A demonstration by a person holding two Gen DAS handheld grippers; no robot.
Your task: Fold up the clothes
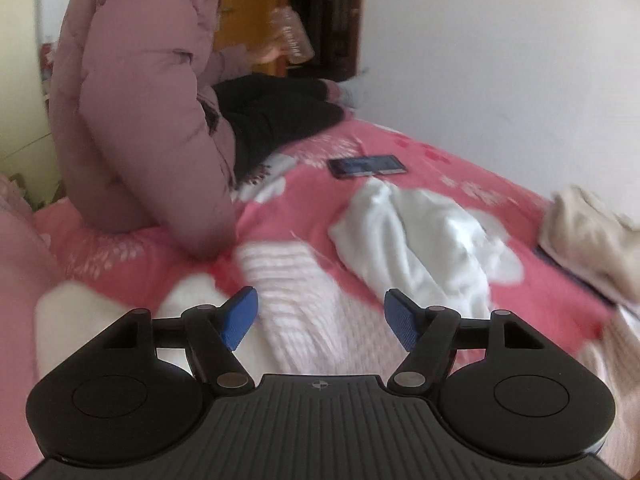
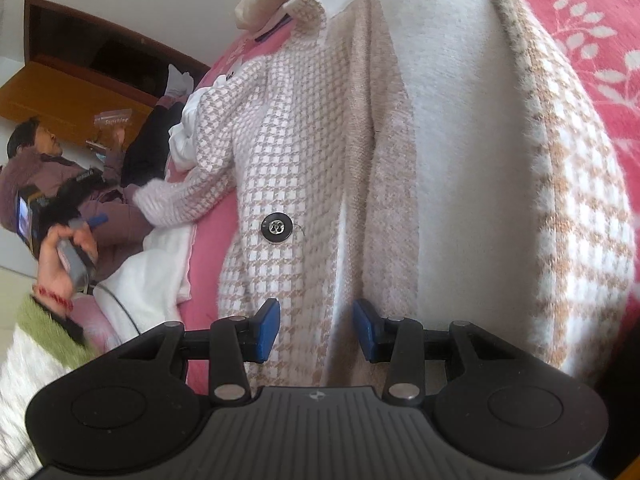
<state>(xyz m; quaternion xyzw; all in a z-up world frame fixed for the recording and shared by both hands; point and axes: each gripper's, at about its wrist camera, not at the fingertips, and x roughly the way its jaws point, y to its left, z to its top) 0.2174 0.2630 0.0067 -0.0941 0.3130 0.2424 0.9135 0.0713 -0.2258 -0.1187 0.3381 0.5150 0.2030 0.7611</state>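
While the pink-and-tan houndstooth knit cardigan [image 2: 304, 152] lies spread front-up on the pink floral bed cover [image 2: 592, 40], placket open and one sleeve stretched away from the body, the right gripper [image 2: 316, 330] hovers at its hem below the black button [image 2: 276, 227], jaws spread, holding nothing. Left gripper [image 1: 320, 320] hangs beyond that sleeve, jaws spread too. A crumpled white garment [image 1: 416, 236] lies past the cardigan. Laid flat, unfolded; a fold would likely need both front edges pinched.

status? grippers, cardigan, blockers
Left gripper open, empty. Right gripper open over cardigan, laid open on bed. White garment, phone nearby.
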